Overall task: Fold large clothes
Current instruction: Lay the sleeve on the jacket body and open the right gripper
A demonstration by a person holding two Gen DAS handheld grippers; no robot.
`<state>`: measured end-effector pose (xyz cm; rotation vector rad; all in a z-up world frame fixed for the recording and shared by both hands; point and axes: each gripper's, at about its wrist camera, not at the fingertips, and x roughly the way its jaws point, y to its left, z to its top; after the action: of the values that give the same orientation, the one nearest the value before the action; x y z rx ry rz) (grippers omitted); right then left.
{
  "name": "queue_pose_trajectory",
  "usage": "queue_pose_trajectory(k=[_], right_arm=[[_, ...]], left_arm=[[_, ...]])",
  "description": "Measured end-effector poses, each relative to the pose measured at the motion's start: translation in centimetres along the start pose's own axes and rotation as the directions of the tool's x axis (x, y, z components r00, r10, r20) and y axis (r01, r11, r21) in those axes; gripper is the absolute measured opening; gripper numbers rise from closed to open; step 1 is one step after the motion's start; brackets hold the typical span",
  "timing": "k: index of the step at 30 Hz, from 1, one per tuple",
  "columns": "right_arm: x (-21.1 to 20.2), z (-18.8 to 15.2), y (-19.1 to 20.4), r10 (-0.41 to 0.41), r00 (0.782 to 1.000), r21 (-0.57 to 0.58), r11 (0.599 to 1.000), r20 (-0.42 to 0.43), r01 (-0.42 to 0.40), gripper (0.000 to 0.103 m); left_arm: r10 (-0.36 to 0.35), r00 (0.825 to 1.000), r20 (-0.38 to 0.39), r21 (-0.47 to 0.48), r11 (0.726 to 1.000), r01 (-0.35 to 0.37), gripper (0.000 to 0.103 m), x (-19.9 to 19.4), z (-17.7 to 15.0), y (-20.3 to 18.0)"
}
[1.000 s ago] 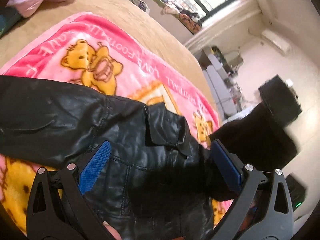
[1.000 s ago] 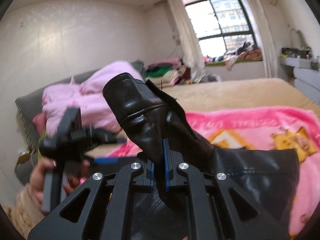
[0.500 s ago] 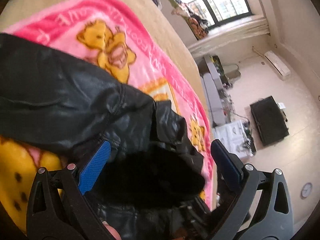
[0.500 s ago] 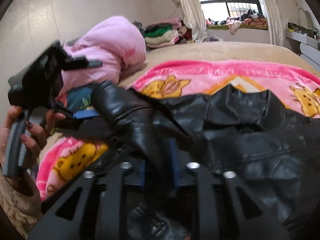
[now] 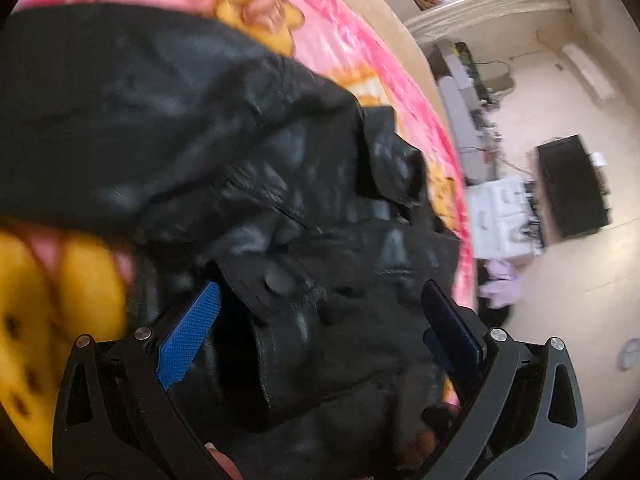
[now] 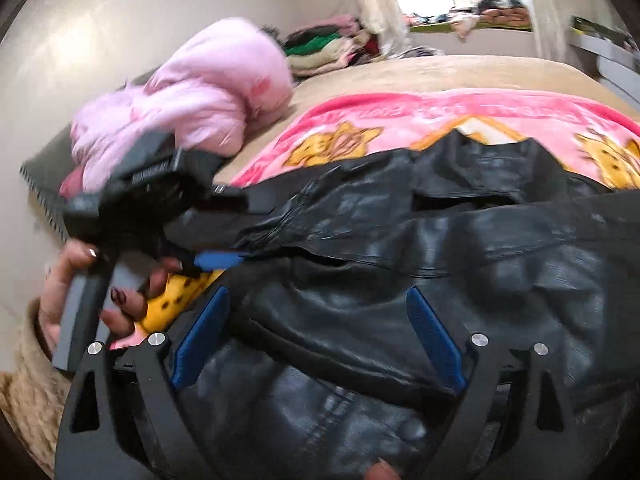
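right gripper: jaws just sprang wide, sleeve dropped onto black leather jacket | left gripper: spread, gripping nothing | jacket flat on pink blanket, ready for next fold

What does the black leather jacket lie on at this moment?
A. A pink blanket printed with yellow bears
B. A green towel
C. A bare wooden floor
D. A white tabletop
A: the black leather jacket is spread over the pink blanket, whose yellow bear prints show beyond its far edge, on the bed.
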<state>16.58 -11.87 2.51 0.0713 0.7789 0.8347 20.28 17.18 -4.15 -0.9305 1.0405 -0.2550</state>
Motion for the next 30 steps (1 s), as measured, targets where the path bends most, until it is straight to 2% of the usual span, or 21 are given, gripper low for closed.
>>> queue_pose_trajectory(k=[2,6,7,8,10,11,12,13,17,19,22,23,25,26,28,30], right_arm=[[-1.3,-0.2,-1.1,-0.010,1.000,0.039,0.999,0.029,0.008,0.086],[-3.6,-0.7,-3.3,-0.066,0.996,0.109,0.992,0.062,0.059,0.074],[-4.3,-0.9,-4.0,-0.080,0.994,0.130,0.989,0.072,0.070,0.069],[-4.7,-1.0,-4.4,-0.093,0.993,0.142,0.987,0.077,0.082,0.067],[-5.7,-1.3,-5.4,-0.135,0.987,0.163,0.979,0.091,0.119,0.062],[-6.2,-1.4,-5.8,-0.152,0.984,0.171,0.976,0.098,0.134,0.061],[-6.7,-1.5,-6.2,-0.169,0.980,0.179,0.973,0.106,0.149,0.059],[-7.4,-1.6,-6.6,-0.193,0.974,0.187,0.968,0.119,0.169,0.058],[-10.1,-1.1,-7.8,-0.264,0.950,0.196,0.953,0.168,0.230,0.056],[-11.4,-0.3,-8.4,-0.308,0.931,0.185,0.944,0.194,0.273,0.056],[-11.7,1.2,-10.1,-0.373,0.907,0.189,0.922,0.197,0.338,0.056],[-11.4,1.7,-10.8,-0.388,0.903,0.194,0.915,0.183,0.354,0.056],[-10.2,2.8,-12.5,-0.427,0.892,0.210,0.895,0.146,0.394,0.050],[-9.4,3.2,-13.3,-0.438,0.890,0.216,0.888,0.126,0.406,0.048],[-7.6,3.8,-14.9,-0.443,0.893,0.232,0.879,0.078,0.416,0.045],[-6.0,4.2,-16.0,-0.440,0.897,0.240,0.876,0.038,0.419,0.045]], left_arm=[[-0.012,1.000,-0.023,-0.026,1.000,0.011,0.094,0.6,-0.3,0.5],[0.019,1.000,0.023,-0.014,1.000,-0.018,0.093,0.8,-0.8,0.3],[0.025,0.999,0.036,0.008,1.000,-0.025,0.087,0.8,-0.9,-0.1],[0.038,0.998,0.049,0.037,0.999,-0.040,0.079,0.8,-0.9,-0.6],[0.095,0.992,0.085,0.110,0.988,-0.104,0.041,1.2,-1.2,-1.9],[0.122,0.987,0.102,0.143,0.980,-0.136,0.035,1.3,-1.4,-2.6],[0.138,0.983,0.123,0.181,0.971,-0.159,0.020,1.3,-1.8,-3.5],[0.133,0.982,0.136,0.211,0.964,-0.160,0.013,1.3,-2.1,-4.3],[0.073,0.974,0.214,0.337,0.931,-0.144,0.006,-0.3,-3.1,-8.2],[0.017,0.964,0.267,0.391,0.912,-0.124,0.006,-1.8,-3.2,-9.9],[-0.015,0.941,0.339,0.443,0.885,-0.145,0.006,-2.9,-3.0,-10.7],[-0.009,0.942,0.336,0.434,0.889,-0.146,0.006,-2.7,-2.7,-10.4],[0.001,0.956,0.292,0.373,0.921,-0.115,0.006,-1.7,-1.3,-8.4],[0.028,0.961,0.276,0.339,0.933,-0.125,0.006,-1.0,-0.6,-7.2],[0.078,0.962,0.261,0.305,0.939,-0.159,0.006,0.4,0.3,-6.0],[0.065,0.968,0.243,0.283,0.949,-0.135,0.006,0.5,0.8,-5.3]])
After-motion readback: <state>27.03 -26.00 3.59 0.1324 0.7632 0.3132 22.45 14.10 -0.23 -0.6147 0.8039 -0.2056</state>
